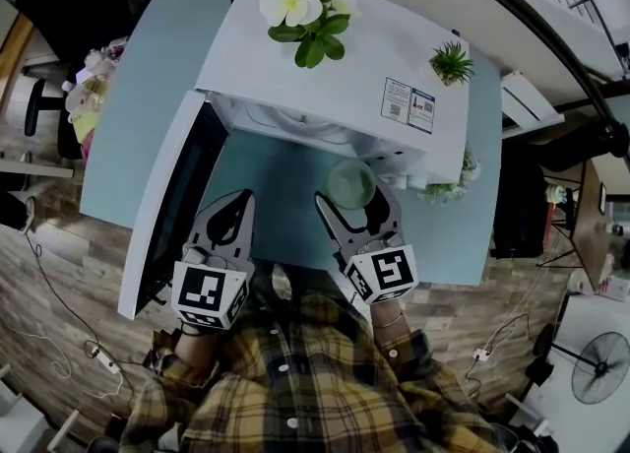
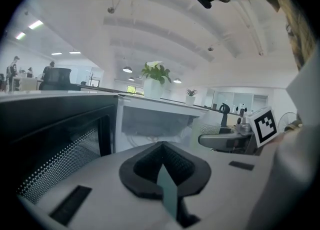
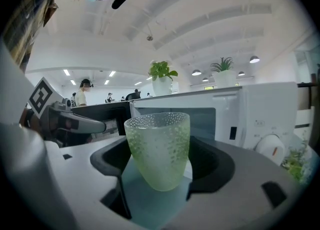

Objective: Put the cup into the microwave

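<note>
Two grippers: right gripper (image 1: 352, 203) fingers pinch the green cup (image 3: 159, 149) at the microwave (image 1: 335, 57) six o'clock; left gripper (image 1: 239, 203) fingers seem pressed together.

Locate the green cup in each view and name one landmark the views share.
Head view: the green cup sits right of centre, clamped in the right tool, in front of the open microwave.
Left gripper view: not clearly in it; at most a faint shape right of centre.
Right gripper view: dead centre, between the jaws.
Shared landmark: the leafy potted plant atop the microwave, seen in all three.
</note>
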